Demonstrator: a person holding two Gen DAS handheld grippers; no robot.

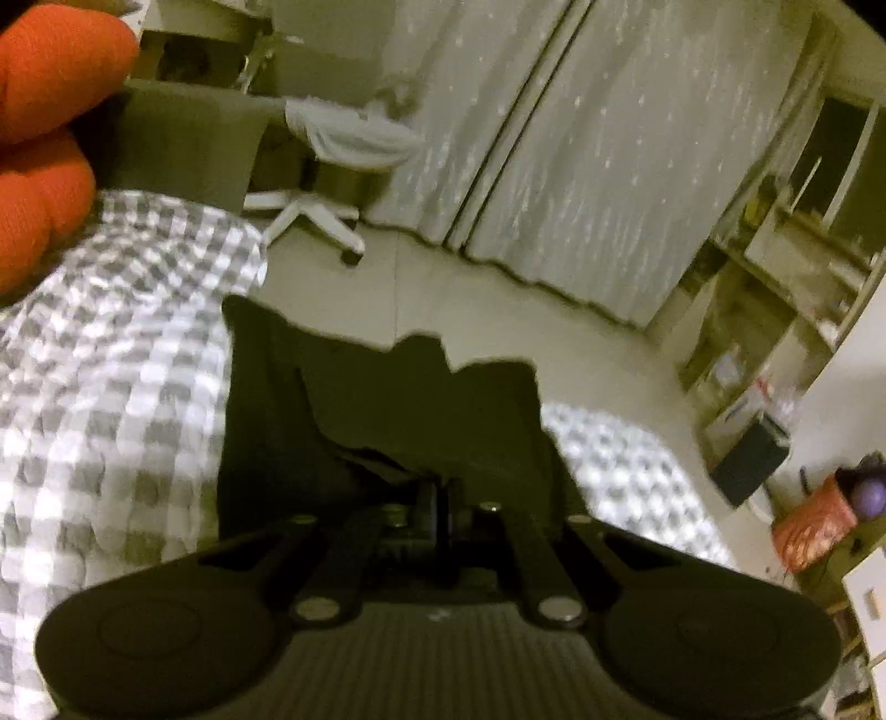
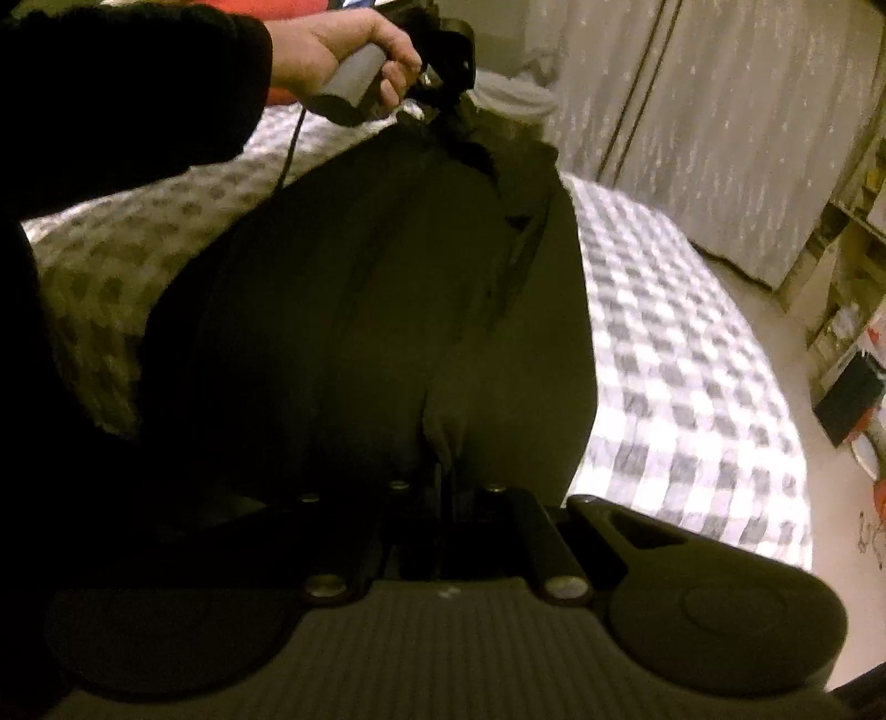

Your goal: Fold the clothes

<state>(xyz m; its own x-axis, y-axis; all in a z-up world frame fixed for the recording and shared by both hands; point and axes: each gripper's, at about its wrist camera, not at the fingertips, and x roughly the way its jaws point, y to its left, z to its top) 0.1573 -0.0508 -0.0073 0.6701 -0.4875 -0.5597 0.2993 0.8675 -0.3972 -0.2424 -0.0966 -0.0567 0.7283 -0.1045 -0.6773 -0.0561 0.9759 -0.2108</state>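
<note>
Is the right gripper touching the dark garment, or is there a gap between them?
Touching. The right wrist view shows the right gripper with its jaws closed on a pinched fold of the dark fabric garment, which bunches where the fingers meet.

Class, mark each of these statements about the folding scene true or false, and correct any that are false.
1. Both grippers are shut on the dark garment. True: the left gripper and the right gripper each pinch its cloth.
2. The bedcover is plain white. False: it is grey-and-white checked.
3. A white swivel chair stands on the floor beyond the bed. True.
4. The curtains are drawn open onto a window. False: they hang closed.
5. A bare hand holds the left gripper's handle. True.
</note>
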